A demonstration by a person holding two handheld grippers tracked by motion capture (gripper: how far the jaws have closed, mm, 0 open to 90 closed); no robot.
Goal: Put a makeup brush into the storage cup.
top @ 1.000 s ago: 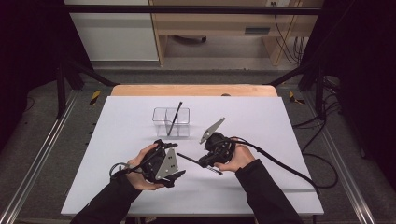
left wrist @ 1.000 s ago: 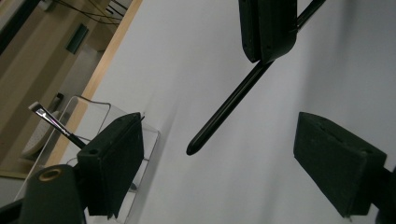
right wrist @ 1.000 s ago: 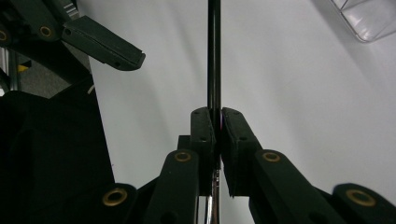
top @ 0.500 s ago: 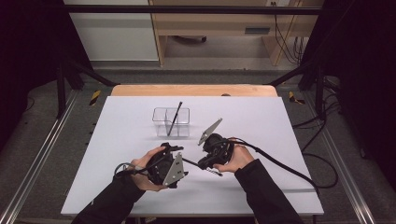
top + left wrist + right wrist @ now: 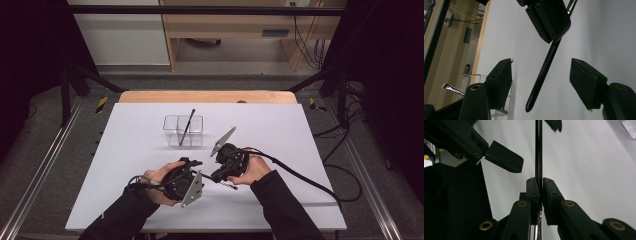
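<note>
— Near the front middle of the white table [image 5: 300,150], what do the two hands have between them?

— A thin black pen [image 5: 544,75]. The right gripper [image 5: 541,187] has its jaws clamped tight on the shaft, one pad on each side, with the pen running straight up the middle of the right gripper view. A metal-looking part of the pen shows just below the pads.

— And the left gripper [image 5: 541,82]?

— Its jaws stand partly apart and have just been closing. In the left gripper view the free end of the pen hangs between them, clear of both pads, so nothing is pressed yet.

— Where do the grippers sit relative to each other?

— Close together, tips facing. From the high view the left gripper [image 5: 182,177] is a little nearer the person, the right gripper [image 5: 227,167] just beyond and to its right, and the pen [image 5: 227,184] bridges the small gap above the table.

— Anything else on the table?

— A clear box [image 5: 183,131] stands farther back, well apart from the hands. Another dark pen [image 5: 187,126] leans in it, tilted, its top past the rim. Which compartment it sits in I cannot tell.

— Is the held pen touching the table?

— I cannot tell from above; in the gripper views it looks clear of the surface.
</note>
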